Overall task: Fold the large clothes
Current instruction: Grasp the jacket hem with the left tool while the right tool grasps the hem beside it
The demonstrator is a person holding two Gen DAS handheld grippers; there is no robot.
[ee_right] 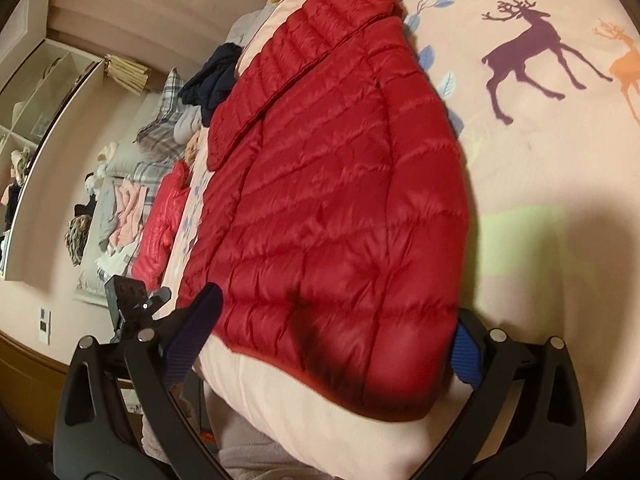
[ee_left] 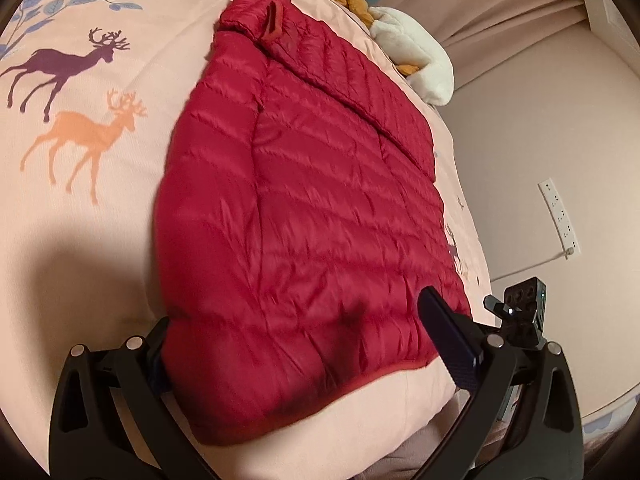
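a red quilted down jacket (ee_left: 304, 208) is seen spread flat on a bed, on a pale pink duvet (ee_left: 100, 240) printed with a purple deer (ee_left: 60, 68), an orange deer (ee_left: 88, 140) and blue leaf sprigs. the collar with its hanging loop (ee_left: 273, 20) is turned to the far end, and the hem lies near the close edge of the bed. one sleeve appears folded across the upper body.

the left gripper (ee_left: 296, 332) is held at the hem with its jaws spread wide; one finger (ee_left: 448, 340) is laid over the hem corner, while the other is hidden behind the jacket's edge. the right gripper (ee_right: 340, 332) is likewise held open astride the hem, a dark blue finger (ee_right: 192, 336) shown on one side and a brighter blue pad (ee_right: 466, 356) on the other. nothing is pinched by either.

a white plush item (ee_left: 416, 52) is seen beyond the collar, a power strip (ee_left: 560, 216) on the floor, and further clothes (ee_right: 160, 220) heaped beside the bed.
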